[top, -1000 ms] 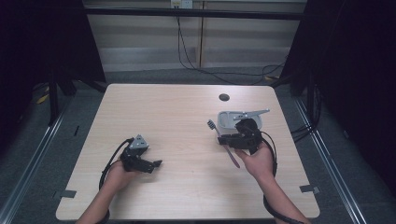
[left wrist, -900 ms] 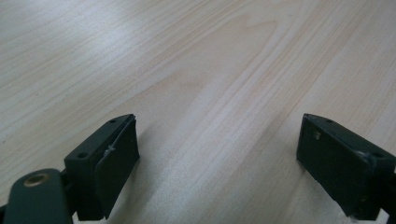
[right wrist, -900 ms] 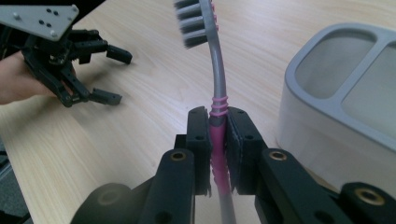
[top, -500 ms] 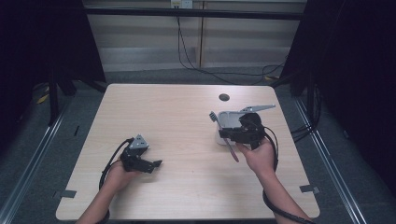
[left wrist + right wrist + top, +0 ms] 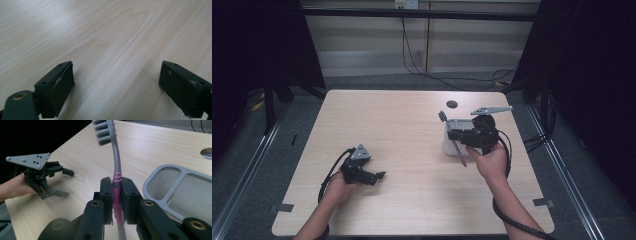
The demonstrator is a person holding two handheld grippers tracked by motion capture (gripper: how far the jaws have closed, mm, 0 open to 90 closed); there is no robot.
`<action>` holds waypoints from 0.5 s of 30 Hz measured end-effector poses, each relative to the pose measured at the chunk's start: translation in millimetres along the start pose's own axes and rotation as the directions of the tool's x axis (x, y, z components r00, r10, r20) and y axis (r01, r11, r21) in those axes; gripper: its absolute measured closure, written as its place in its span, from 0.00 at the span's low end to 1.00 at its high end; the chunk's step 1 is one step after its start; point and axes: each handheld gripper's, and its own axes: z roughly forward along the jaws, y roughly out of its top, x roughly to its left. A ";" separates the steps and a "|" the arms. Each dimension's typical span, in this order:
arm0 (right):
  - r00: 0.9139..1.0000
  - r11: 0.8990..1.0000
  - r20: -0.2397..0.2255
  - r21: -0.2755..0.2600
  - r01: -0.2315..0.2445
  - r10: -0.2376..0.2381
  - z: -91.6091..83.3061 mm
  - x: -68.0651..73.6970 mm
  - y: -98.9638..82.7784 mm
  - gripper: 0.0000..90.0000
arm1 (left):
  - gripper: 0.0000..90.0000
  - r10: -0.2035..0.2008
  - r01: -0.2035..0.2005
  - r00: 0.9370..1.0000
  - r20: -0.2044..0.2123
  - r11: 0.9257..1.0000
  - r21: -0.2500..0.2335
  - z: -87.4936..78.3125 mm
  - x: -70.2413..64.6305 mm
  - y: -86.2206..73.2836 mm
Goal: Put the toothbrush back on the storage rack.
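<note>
The toothbrush (image 5: pixel 115 170) is standing clamped between the pads of the right gripper (image 5: pixel 116 195), its pink ribbed grip pinched between the two closed jaws and its grey neck rising past the fingertips to the bristled head at the top of the right gripper view. In the high view the same toothbrush (image 5: pixel 453 139) is tilting, head up and away from the person, pink tail pointing down below the fingers toward the table (image 5: pixel 402 125). Just beside the jaws, on their far side in the right gripper view, a grey holder (image 5: pixel 175 187) with two open compartments is sitting on the wood; the brush is not yet inside either one, and I cannot tell whether its tail is touching the rim.

The step in hand looks like carrying the brush to that holder. The next move is likely calling for the tail end to be lined up over one compartment, lowered in, and only then released.

Farther out, the left gripper (image 5: pixel 362 172) is resting low near the table, its jaws standing wide apart with nothing but bare wood between them, well apart from the work.
</note>
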 end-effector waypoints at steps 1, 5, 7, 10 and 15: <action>1.000 1.000 0.001 -0.006 0.000 0.000 -0.9 -0.5 0.7 0.89 | 0.14 -0.001 0.001 1.000 0.001 1.000 0.000 0.0 -0.1 0.0; 1.000 1.000 0.003 -0.029 -0.004 0.004 -5.5 -2.8 4.0 0.89 | 0.14 -0.001 0.001 1.000 0.001 1.000 0.000 0.0 -0.1 0.0; 1.000 0.999 0.007 -0.038 -0.006 0.007 -8.1 -3.4 5.8 0.89 | 0.14 -0.001 0.001 1.000 0.001 1.000 0.001 0.0 -0.1 0.0; 1.000 0.999 0.013 -0.046 -0.005 0.006 -11.3 -5.4 8.4 0.89 | 0.14 -0.001 0.001 1.000 0.001 1.000 0.000 0.0 -0.1 0.0; 1.000 0.997 0.010 -0.075 -0.019 0.020 -18.5 -10.2 13.2 0.89 | 0.14 -0.002 0.002 1.000 0.001 1.000 -0.001 0.1 -0.2 -0.1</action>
